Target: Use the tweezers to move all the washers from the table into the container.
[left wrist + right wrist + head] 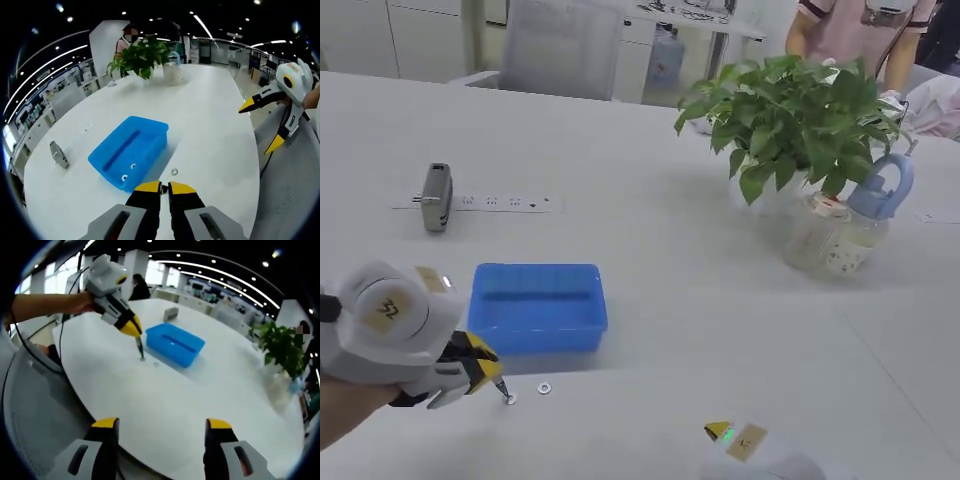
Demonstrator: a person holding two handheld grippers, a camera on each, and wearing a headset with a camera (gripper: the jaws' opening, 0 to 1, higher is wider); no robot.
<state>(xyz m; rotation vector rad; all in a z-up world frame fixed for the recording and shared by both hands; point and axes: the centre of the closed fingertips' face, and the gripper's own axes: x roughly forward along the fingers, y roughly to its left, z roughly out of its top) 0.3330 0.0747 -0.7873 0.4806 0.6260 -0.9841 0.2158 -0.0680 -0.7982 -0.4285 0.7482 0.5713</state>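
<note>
Two washers [133, 166] already lie in the blue container [535, 335]; one washer [543, 387] waits on the worktop [720, 330] just beside it, another seemingly at the tweezers [505, 388] tip; left gripper [161, 187] fingers pinch the tweezers; right gripper [162, 424] fingers gape wide, empty.

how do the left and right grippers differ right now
The left gripper has its jaws shut on the thin metal tweezers; the right gripper has its jaws wide apart and empty. The left gripper points down at the white table beside the blue plastic container, close to a small metal washer; the right gripper is near the table's edge, away from the container. Both have yellow-tipped jaws.
</note>
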